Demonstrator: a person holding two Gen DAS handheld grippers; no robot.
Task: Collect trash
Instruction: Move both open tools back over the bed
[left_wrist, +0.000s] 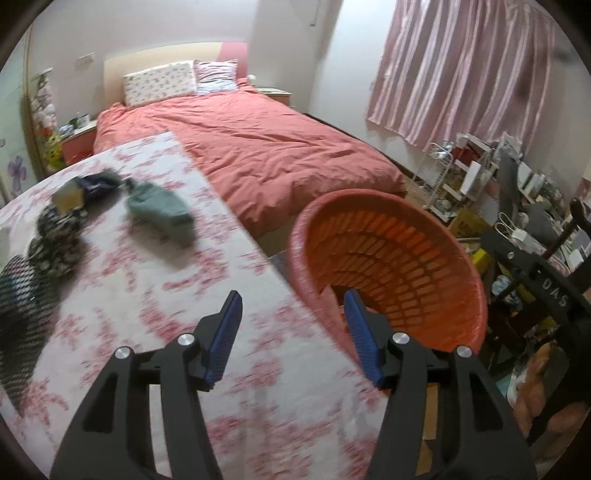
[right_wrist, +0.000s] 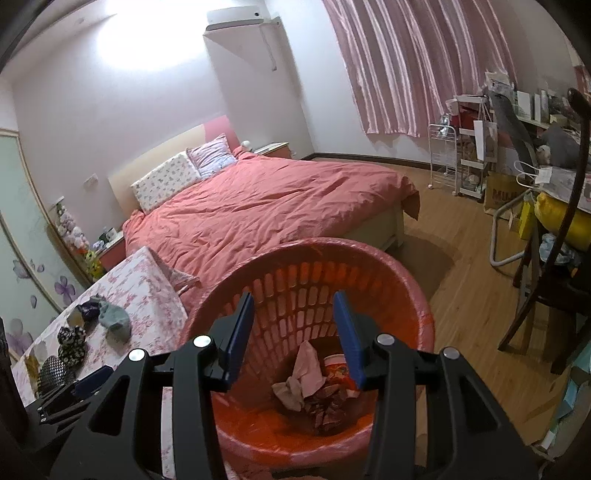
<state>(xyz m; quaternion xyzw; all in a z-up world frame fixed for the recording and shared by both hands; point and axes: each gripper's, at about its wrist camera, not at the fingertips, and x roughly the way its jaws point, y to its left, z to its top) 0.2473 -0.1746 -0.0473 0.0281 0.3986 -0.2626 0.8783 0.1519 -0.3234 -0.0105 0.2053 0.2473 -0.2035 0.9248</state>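
An orange slatted basket (left_wrist: 413, 258) (right_wrist: 373, 258) lined with a pink bag stands beside the table. At its bottom lies crumpled trash (right_wrist: 314, 387): pale paper, a red-and-white wrapper and dark scraps. My right gripper (right_wrist: 293, 325) hangs open over the basket's mouth, nothing between its blue pads. My left gripper (left_wrist: 293, 317) is open and empty above the table's edge, one finger over the floral cloth (left_wrist: 166, 295), the other by the basket's rim. Further left on the table lie a grey-green wad (left_wrist: 162, 212) (right_wrist: 116, 319), a dark blue piece (left_wrist: 99, 182) and black-and-white patterned items (left_wrist: 55, 240) (right_wrist: 72, 343).
A bed with a pink cover (left_wrist: 266, 155) (right_wrist: 266, 206) runs behind the table and basket. A white rack (right_wrist: 469, 158), a cluttered desk and a dark chair (right_wrist: 546, 291) fill the right side. Wooden floor (right_wrist: 469, 280) lies between the basket and the chair.
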